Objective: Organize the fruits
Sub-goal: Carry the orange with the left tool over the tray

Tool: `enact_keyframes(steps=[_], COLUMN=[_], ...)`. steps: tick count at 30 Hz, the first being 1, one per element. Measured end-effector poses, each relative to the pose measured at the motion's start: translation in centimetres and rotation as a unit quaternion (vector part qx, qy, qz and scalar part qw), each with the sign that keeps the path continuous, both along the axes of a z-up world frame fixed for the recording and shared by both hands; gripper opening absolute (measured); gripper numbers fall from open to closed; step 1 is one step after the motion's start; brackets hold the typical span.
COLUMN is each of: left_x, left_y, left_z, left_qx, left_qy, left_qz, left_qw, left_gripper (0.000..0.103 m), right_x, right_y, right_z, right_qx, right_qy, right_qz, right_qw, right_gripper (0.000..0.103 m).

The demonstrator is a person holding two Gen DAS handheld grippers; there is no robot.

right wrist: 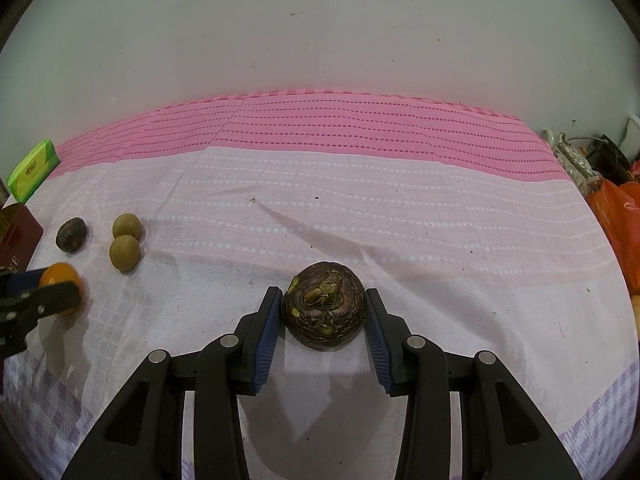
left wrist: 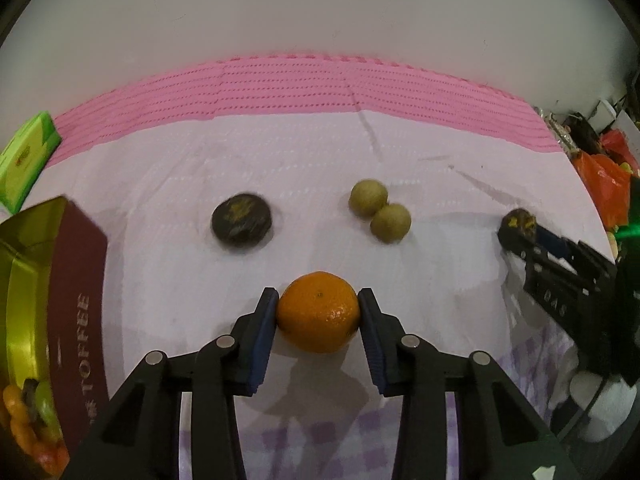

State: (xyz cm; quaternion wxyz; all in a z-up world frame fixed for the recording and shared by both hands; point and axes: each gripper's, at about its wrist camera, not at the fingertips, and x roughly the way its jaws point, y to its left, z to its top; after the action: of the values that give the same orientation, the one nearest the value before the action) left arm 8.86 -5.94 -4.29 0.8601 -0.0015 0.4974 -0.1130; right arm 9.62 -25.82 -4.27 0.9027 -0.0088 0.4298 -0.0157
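At far left the toffee tin (left wrist: 80, 280) already holds fruit. The left gripper (left wrist: 319, 312) is closed on the orange (left wrist: 319, 318), low on the cloth (left wrist: 400, 152); lift it straight, then carry left to the tin. At right, the right gripper (right wrist: 323, 316) clamps the dark fruit (right wrist: 324, 310); keep that squeeze gentle.

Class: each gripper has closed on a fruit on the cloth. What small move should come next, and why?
Probably lift the left gripper: its pads press the orange, which rests on the cloth, and the toffee box holding fruit stands just left.
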Motion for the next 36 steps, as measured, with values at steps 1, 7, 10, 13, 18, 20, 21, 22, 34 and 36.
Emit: enact_keyframes(steps=[1, 7, 10, 13, 18, 20, 21, 22, 34, 36], left_x=[-0.2, -1.5, -2.4, -3.2, -4.1, -4.5, -4.7, -4.9, -5.9, -6.2], left_y=[0.1, 1.3, 1.9, 2.3, 2.9, 3.0, 3.2, 3.2, 5.5, 6.2], left_z=[0.0, 0.4, 0.3, 0.4, 1.3, 1.9, 2.2, 2.4, 5.3, 5.9], left_qx=[0.000, -0.003, -0.004, -0.004, -0.008, -0.010, -0.011, -0.011, -0.023, -0.026], left_qy=[0.001, 0.002, 0.009, 0.011, 0.002, -0.004, -0.007, -0.009, -0.031, -0.037], left_qz=[0.001, 0.010, 0.016, 0.018, 0.019, 0.019, 0.018, 0.017, 0.040, 0.048], left_qw=[1.0000, 0.9999, 0.9998, 0.9998, 0.9998, 0.9998, 0.9998, 0.9998, 0.9985, 0.9979], left_gripper=[0.037, 0.037, 0.037, 0.037, 0.036, 0.036, 0.036, 0.036, 0.036, 0.036], right_x=[0.0, 0.0, 0.0, 0.0, -0.1, -0.1, -0.1, -0.1, -0.1, -0.1], right_y=[-0.1, 0.0, 0.0, 0.0, -0.1, 0.0, -0.1, -0.1, -0.1, 0.0], right_z=[0.0, 0.0, 0.0, 0.0, 0.0, 0.0, 0.0, 0.0, 0.0, 0.0], right_qx=[0.000, 0.000, -0.001, -0.001, 0.000, -0.001, -0.001, 0.000, -0.001, 0.000], right_qy=[0.000, 0.000, 0.000, 0.000, 0.000, 0.000, 0.000, 0.000, 0.000, 0.000], right_qz=[0.000, 0.000, 0.000, 0.000, 0.000, 0.000, 0.000, 0.000, -0.001, -0.001], right_qw=[1.000, 1.000, 1.000, 1.000, 1.000, 1.000, 1.000, 1.000, 1.000, 1.000], right_gripper=[0.042, 0.042, 0.042, 0.042, 0.042, 0.042, 0.042, 0.042, 0.042, 0.042])
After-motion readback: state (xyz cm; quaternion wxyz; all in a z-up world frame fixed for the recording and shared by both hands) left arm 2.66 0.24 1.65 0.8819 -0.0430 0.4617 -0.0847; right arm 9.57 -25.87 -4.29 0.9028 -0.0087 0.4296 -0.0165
